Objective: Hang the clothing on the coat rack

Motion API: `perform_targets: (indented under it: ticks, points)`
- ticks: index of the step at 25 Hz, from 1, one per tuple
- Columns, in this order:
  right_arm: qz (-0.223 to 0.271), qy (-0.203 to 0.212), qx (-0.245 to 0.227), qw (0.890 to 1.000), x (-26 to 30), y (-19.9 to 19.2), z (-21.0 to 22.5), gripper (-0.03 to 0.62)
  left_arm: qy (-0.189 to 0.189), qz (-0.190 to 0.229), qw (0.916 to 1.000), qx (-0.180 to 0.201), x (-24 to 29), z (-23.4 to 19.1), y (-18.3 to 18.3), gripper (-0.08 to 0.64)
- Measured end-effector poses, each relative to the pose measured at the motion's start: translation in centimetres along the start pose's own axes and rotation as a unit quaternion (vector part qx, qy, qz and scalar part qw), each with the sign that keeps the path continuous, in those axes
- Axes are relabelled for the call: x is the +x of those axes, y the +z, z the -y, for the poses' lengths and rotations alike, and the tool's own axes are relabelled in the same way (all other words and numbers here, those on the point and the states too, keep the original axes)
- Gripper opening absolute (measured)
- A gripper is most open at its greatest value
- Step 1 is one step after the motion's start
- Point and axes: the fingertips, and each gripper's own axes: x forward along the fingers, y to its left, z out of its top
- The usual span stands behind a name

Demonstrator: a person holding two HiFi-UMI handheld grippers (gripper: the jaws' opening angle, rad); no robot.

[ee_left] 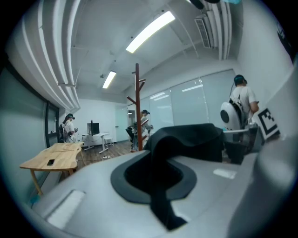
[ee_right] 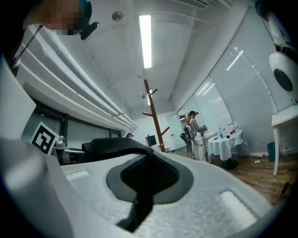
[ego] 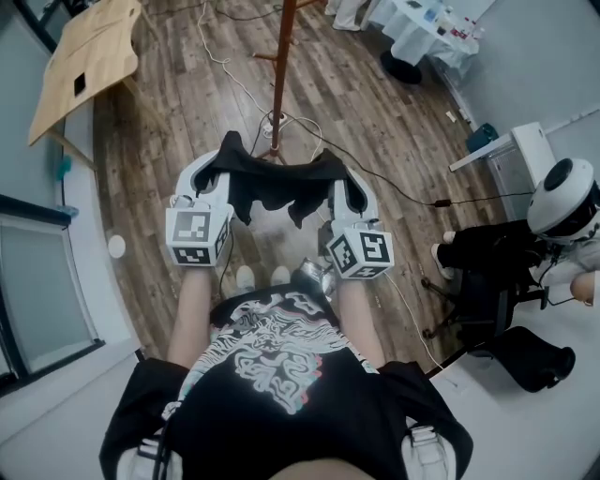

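Observation:
A black garment (ego: 274, 184) is stretched between my two grippers, its ragged lower edge hanging over the floor. My left gripper (ego: 223, 167) is shut on its left end, and black cloth (ee_left: 184, 142) runs out from the closed jaws. My right gripper (ego: 336, 178) is shut on the right end, where the same cloth (ee_right: 116, 145) folds over the jaw. The brown wooden coat rack (ego: 280, 70) stands just beyond the garment; its pole shows as the coat rack (ee_left: 137, 107) ahead of the left gripper and the coat rack (ee_right: 154, 116) ahead of the right.
A wooden table (ego: 86, 58) stands at the back left and a white-clothed table (ego: 424, 28) at the back right. Cables (ego: 394, 183) trail over the wood floor. A black chair (ego: 487, 281) and a seated person with a white helmet (ego: 562, 202) are at the right.

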Motion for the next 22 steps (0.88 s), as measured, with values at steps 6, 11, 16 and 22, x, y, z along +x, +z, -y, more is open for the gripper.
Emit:
perform_targets:
  ticks: [6,11,16,22]
  points:
    - [-0.005,0.009,0.003,1.0,-0.3,0.0,1.2,0.012,0.005,0.001,0.9998,-0.019,0.1,1.2,-0.1,0.002]
    - [-0.007,0.008,-0.001,1.0,-1.1,0.4,2.3,0.012,0.0,-0.001,0.9998,-0.021,0.5,2.9,-0.2,0.002]
    - [0.011,-0.015,-0.011,1.0,-1.6,1.4,4.2,0.012,-0.01,0.004,0.9997,-0.023,1.4,3.8,0.4,0.002]
    - [0.015,-0.022,-0.017,0.999,-0.8,2.0,6.0,0.012,-0.017,0.007,0.9995,-0.026,3.5,4.4,0.8,0.002]
